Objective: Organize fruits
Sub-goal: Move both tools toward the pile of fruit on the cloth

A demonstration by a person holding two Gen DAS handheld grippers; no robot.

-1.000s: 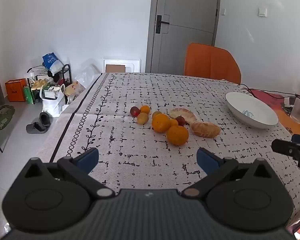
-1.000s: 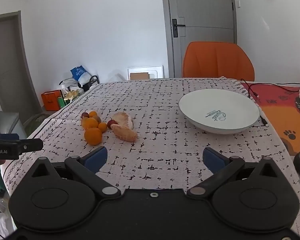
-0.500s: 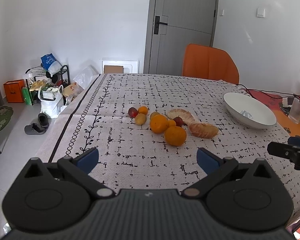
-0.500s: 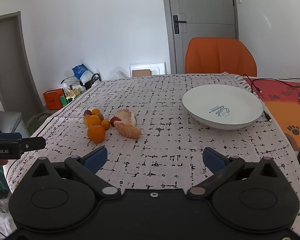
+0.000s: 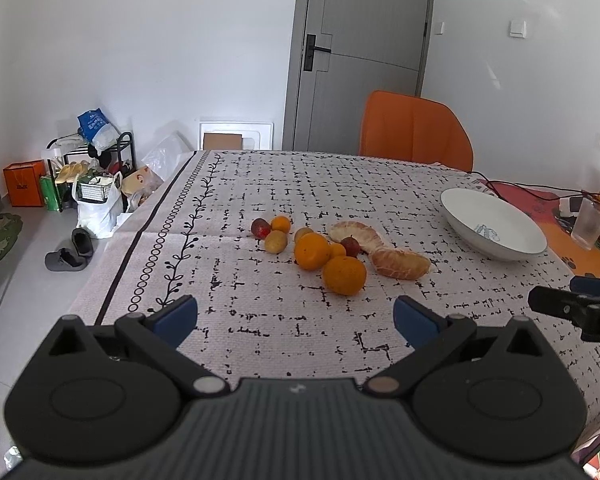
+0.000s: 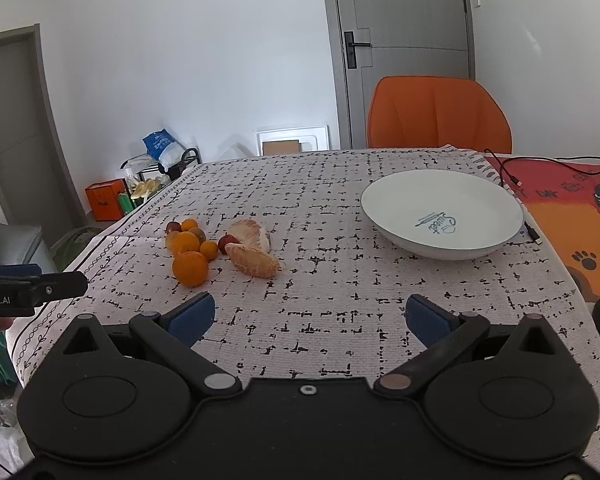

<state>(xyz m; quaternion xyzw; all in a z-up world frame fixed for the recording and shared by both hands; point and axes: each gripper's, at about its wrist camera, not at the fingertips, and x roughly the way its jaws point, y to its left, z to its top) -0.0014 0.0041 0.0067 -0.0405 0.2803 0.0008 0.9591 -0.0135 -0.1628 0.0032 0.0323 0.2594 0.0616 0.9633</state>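
Patterned woven cloth covers the table point(image 5: 260, 320) in the left wrist view; the left gripper point(image 5: 295, 316) gapes wide, empty, short of the fruits point(image 5: 332, 252) (round, glossy oranges could roll if nudged). Right wrist view: right gripper point(image 6: 310, 316) equally wide, empty; smooth white bowl point(image 6: 384, 216) sits well apart from them.

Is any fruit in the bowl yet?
Nothing is done yet: the bowl holds no fruit. Neither the left gripper nor the right gripper holds anything; both have jaws open. All the fruit still sits in a pile on the tablecloth.
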